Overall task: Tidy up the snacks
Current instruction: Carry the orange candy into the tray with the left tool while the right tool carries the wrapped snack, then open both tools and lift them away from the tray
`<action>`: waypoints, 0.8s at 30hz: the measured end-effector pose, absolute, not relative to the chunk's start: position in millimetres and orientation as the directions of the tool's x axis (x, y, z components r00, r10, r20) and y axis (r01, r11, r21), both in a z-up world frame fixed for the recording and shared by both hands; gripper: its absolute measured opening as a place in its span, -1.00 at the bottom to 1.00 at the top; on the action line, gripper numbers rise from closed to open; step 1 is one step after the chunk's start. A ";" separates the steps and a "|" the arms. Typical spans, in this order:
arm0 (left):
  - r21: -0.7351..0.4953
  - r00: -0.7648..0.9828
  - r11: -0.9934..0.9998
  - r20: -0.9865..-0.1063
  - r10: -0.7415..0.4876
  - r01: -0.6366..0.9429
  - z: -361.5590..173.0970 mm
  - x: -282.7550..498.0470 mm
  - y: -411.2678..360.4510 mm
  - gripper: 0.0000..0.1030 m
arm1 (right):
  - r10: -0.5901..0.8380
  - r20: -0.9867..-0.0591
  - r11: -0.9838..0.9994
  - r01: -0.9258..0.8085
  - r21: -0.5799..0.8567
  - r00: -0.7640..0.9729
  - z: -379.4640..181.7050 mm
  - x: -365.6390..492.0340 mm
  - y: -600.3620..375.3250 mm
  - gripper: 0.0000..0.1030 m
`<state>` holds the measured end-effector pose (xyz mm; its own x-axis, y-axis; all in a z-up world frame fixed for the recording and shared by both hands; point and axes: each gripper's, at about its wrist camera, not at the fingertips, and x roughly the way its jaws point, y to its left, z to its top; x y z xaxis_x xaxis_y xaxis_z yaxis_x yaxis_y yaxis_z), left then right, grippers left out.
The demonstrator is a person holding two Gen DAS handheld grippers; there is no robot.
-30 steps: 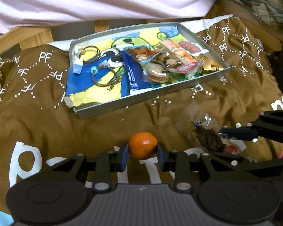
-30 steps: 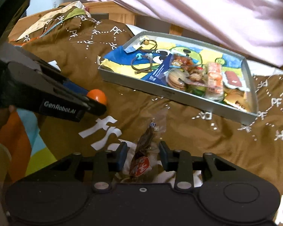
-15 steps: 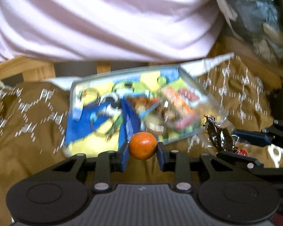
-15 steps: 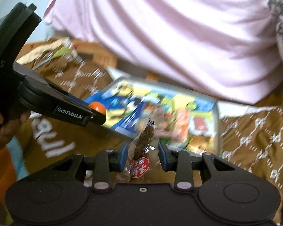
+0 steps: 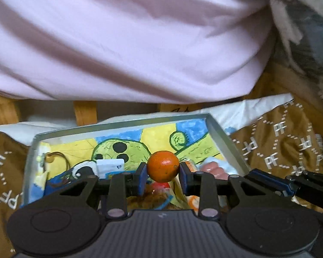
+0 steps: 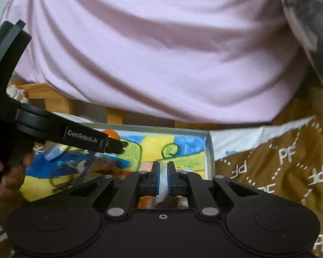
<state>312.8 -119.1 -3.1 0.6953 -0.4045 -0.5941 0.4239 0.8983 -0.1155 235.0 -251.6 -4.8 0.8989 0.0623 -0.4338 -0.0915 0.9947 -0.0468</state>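
Left claw (image 5: 163,173) clenched on a small orange fruit (image 5: 163,166), held at frame centre above the grey tray (image 5: 226,138). The tray, lined with a yellow, blue and green drawing, rests on a brown printed blanket (image 5: 290,146) and holds wrapped snacks (image 5: 213,168) at its lower right. Right claw (image 6: 163,177), in the lower centre of its view, has its blue pads (image 6: 156,178) nearly together over the tray; whether anything is gripped between them cannot be told. A hand (image 6: 2,178) grips the left claw's handle at lower left. Pink fabric (image 6: 161,49) fills the upper frame.
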 end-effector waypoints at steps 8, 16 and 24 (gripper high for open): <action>-0.129 0.664 0.902 -0.635 -0.395 0.413 -30.5 330.5 -131.6 -0.32 | 0.056 -0.447 0.998 -0.040 0.045 0.893 -18.7 247.9 -276.0 -0.66; -0.105 0.706 0.923 -0.614 -0.353 0.370 -26.1 319.1 -124.1 0.61 | 0.035 -0.419 0.997 -0.003 0.076 0.907 -5.3 238.6 -282.4 -0.04; -0.116 0.768 0.941 -0.550 -0.327 0.318 1.4 285.8 -102.1 0.96 | 0.029 -0.370 0.995 0.011 0.104 0.929 20.2 208.7 -286.1 0.49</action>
